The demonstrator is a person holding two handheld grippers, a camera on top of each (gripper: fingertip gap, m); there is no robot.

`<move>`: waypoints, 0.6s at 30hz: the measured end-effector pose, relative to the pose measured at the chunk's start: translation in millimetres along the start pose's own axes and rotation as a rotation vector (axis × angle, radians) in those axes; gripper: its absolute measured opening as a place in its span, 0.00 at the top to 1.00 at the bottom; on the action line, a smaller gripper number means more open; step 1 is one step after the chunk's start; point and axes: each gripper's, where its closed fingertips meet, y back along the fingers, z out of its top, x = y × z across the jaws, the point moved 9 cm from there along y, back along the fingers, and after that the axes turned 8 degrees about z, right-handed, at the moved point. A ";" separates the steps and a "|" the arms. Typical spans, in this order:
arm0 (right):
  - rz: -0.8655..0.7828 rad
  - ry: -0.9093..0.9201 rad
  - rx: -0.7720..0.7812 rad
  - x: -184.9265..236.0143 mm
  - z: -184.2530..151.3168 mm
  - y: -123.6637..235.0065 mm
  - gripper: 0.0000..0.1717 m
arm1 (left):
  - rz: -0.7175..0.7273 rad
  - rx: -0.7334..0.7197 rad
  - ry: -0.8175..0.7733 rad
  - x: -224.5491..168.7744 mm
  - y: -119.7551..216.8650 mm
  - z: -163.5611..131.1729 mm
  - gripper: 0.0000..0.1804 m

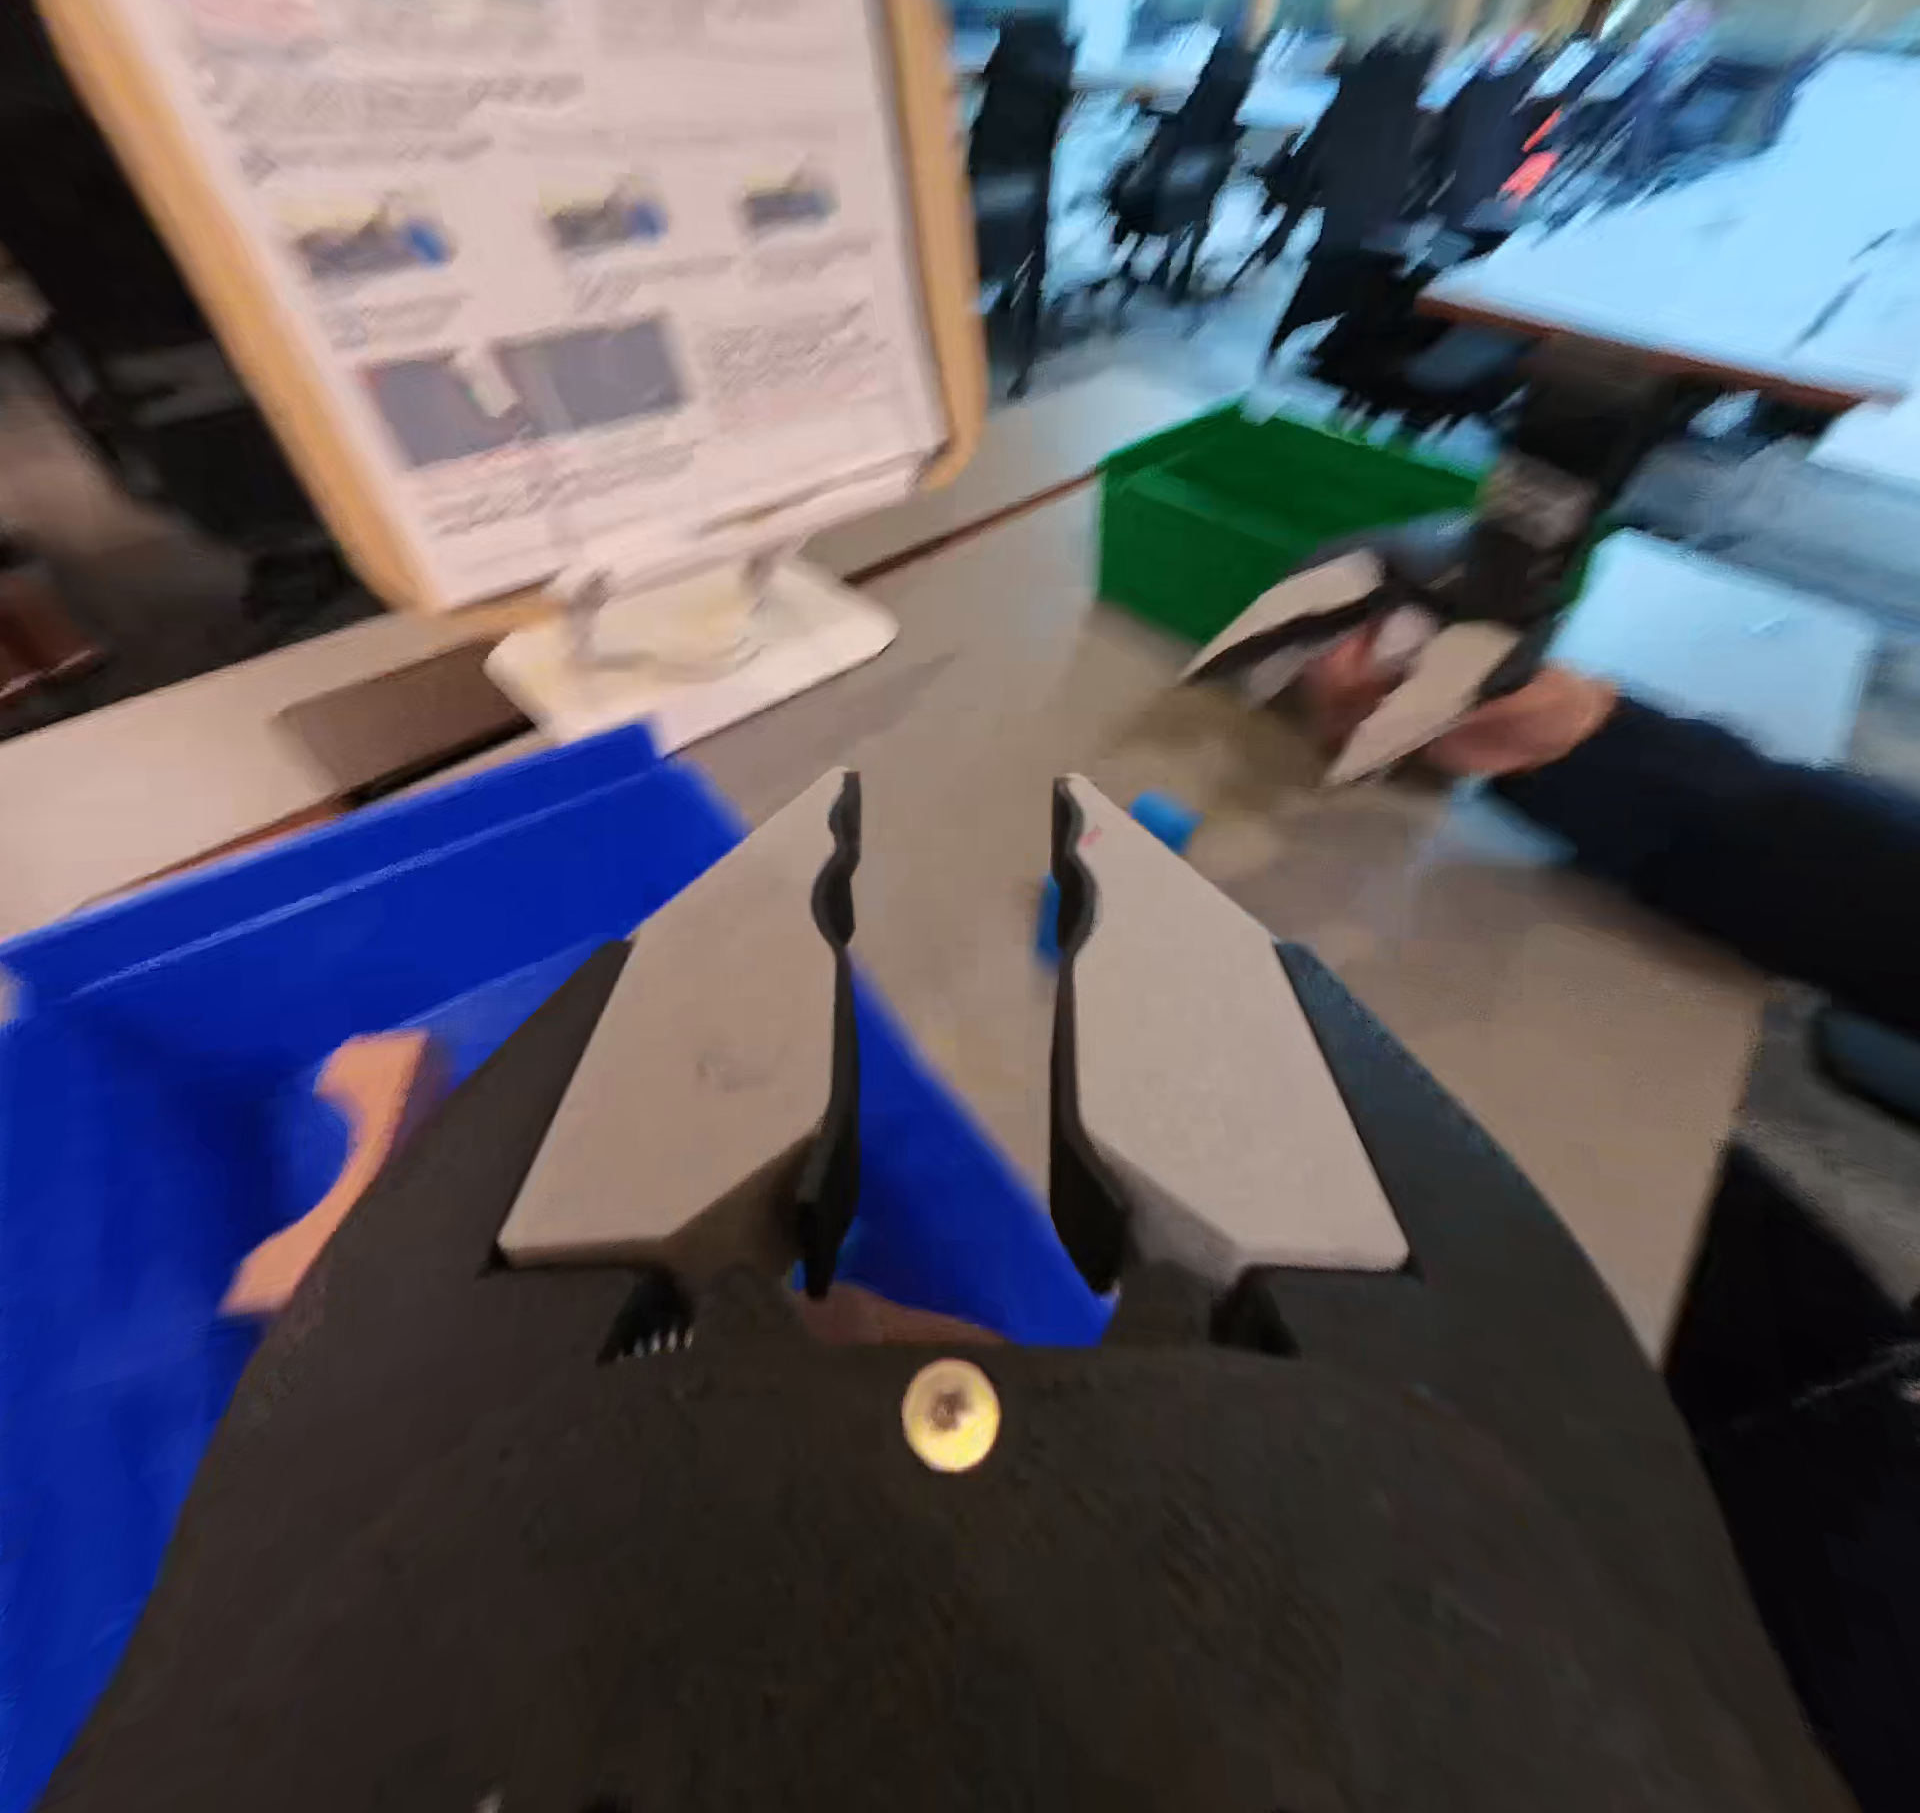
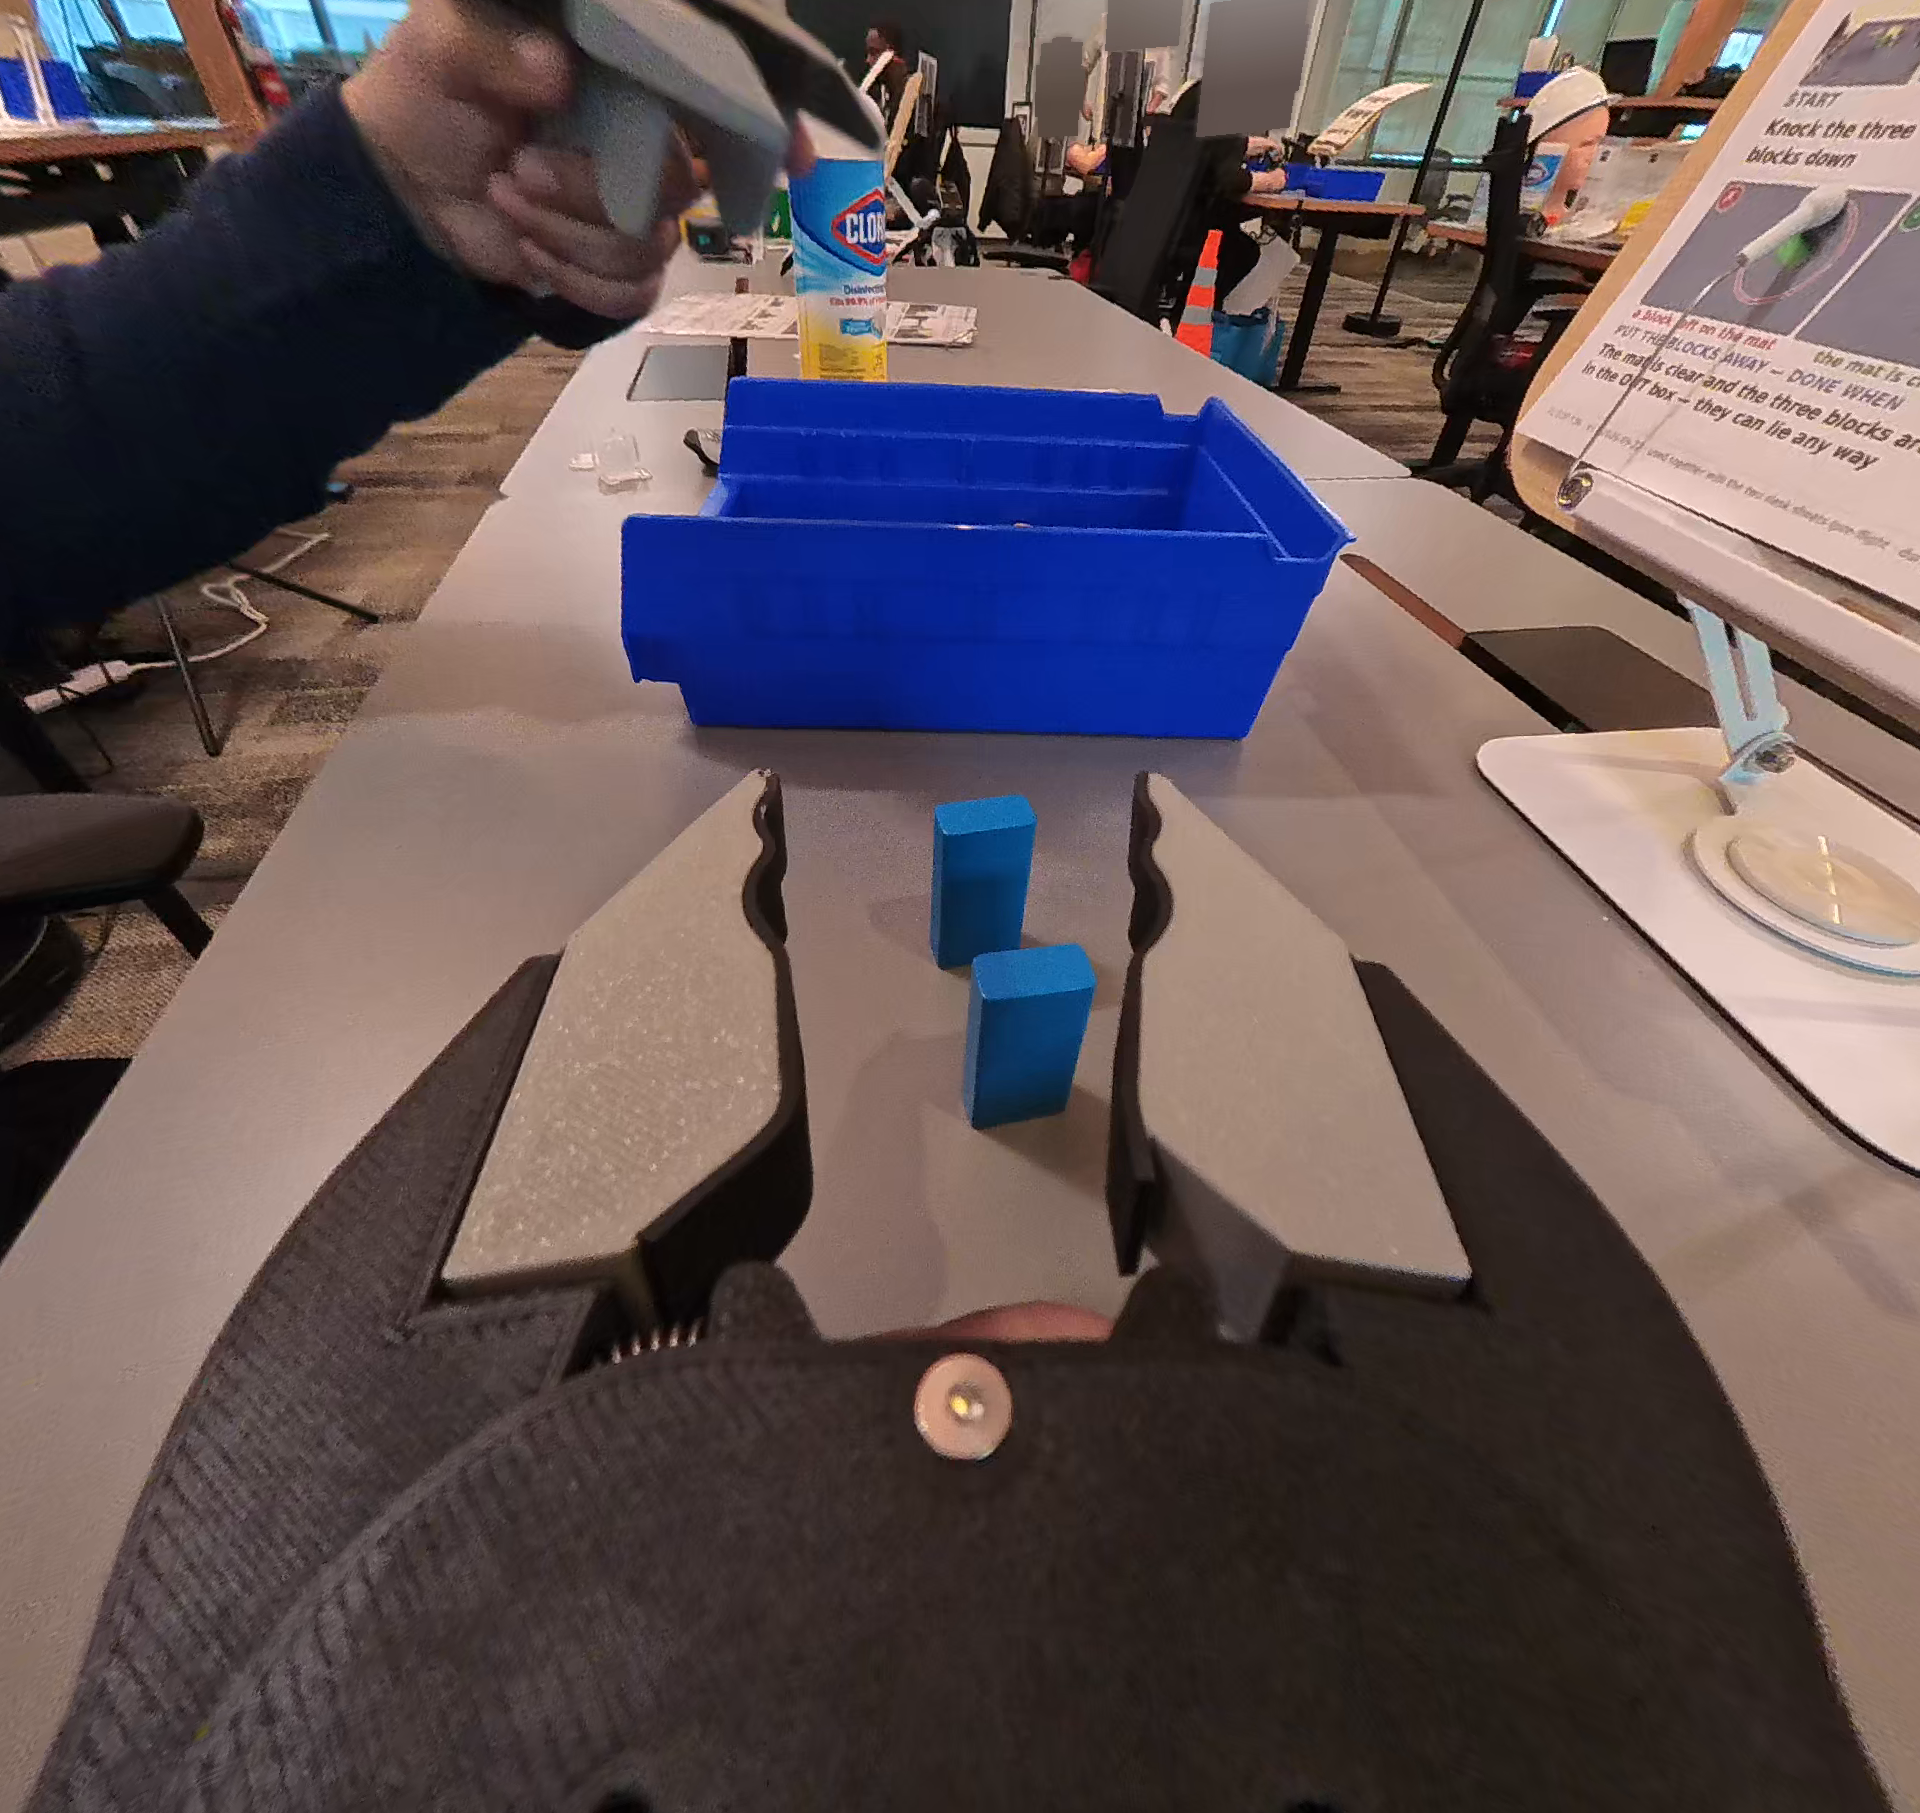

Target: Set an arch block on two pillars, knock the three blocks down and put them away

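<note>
Two blue pillar blocks stand upright on the grey table, the near one just in front of the far one. My right gripper is open around them, with a gap on each side and no pad touching. The blue bin stands just beyond. In the blurred left wrist view my left gripper is open and empty above the edge of the blue bin. An orange arch-shaped block lies inside the bin. Bits of the blue pillars show behind my right finger. The right gripper shows open farther off.
A green bin stands at the far side of the table. An instruction board on a white stand is at the right. A wipes canister stands behind the blue bin. The hand holding the left gripper's fingers is raised at upper left. My right fingertips sit around 20 cm from my left ones.
</note>
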 end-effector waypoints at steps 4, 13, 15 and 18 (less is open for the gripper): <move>0.010 -0.008 -0.021 0.9 1.0 0.8 0.64 | 0.067 0.288 0.009 50.5 -14.3 -40.4 0.82; 0.021 -0.018 -0.014 0.8 -1.6 1.3 0.64 | 0.134 0.687 -0.116 87.6 -46.5 -108.7 0.81; 0.025 -0.023 -0.014 0.0 -2.2 1.3 0.64 | 0.115 0.736 -0.123 89.7 -48.5 -114.8 0.81; 0.031 -0.029 -0.007 -0.5 -3.6 0.6 0.64 | 0.113 0.801 -0.147 90.4 -53.4 -122.5 0.81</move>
